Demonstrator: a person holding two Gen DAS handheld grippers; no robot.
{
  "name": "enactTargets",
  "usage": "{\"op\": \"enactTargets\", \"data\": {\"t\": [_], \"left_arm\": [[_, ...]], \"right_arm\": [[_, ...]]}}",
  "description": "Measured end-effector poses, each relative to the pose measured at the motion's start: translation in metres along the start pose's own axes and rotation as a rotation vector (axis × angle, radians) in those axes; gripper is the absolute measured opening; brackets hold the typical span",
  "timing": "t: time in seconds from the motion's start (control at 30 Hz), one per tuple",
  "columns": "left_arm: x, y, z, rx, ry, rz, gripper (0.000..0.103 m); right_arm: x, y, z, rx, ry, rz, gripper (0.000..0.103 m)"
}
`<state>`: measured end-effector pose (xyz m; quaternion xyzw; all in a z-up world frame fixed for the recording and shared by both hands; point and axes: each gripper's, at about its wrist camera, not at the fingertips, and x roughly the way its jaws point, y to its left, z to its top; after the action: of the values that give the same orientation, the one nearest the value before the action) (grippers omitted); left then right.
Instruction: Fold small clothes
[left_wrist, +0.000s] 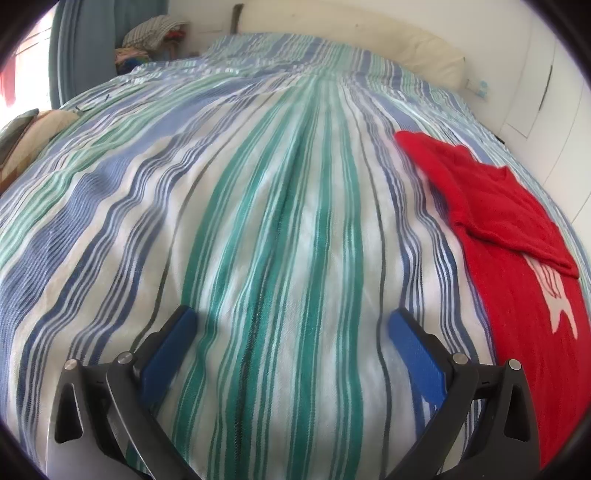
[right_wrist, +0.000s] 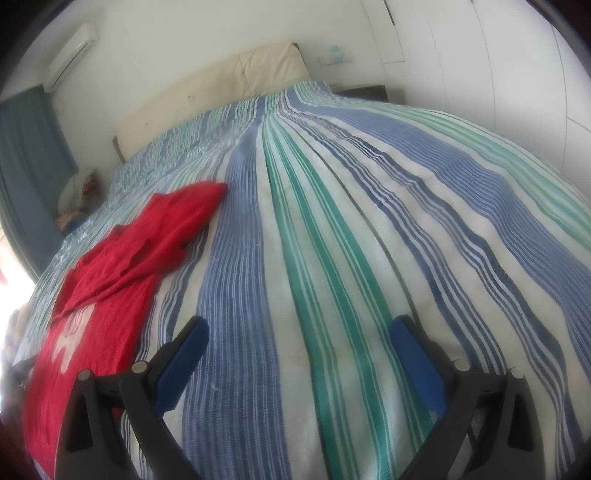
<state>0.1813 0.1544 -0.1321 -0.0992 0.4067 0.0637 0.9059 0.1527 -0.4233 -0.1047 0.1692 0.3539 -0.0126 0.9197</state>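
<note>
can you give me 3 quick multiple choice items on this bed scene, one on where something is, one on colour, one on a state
1. Where does the red garment lie in the left wrist view?
A. between the gripper's fingers
B. on the striped bedspread, right of the left gripper
C. on the headboard

2. What colour is the shape on the garment's front?
A. black
B. yellow
C. white

3. What state is the right gripper in?
A. open, nothing between its fingers
B. shut on the garment
C. shut on the bedspread

Answers:
1 B: the garment lies flat on the bedspread at the right edge, clear of the blue fingers.
2 C: a white shape shows against the red knit.
3 A: the two blue fingers stand wide apart with only bedspread seen between them.
</note>
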Motion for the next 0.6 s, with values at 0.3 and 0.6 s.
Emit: {"op": "enactTargets", "data": {"t": [0.3,0.6], "left_arm": [[0.002,-0.009,-0.001,0.042,0.011,0.066,0.103],[0.000,-0.012,-0.004,0.051,0.021,0.093,0.103]], "right_arm": [[0.000,0.000,0.000,0.000,0.000,0.000,0.098],[0.000,0.000,0.000,0.000,0.000,-0.001,0.098]]}}
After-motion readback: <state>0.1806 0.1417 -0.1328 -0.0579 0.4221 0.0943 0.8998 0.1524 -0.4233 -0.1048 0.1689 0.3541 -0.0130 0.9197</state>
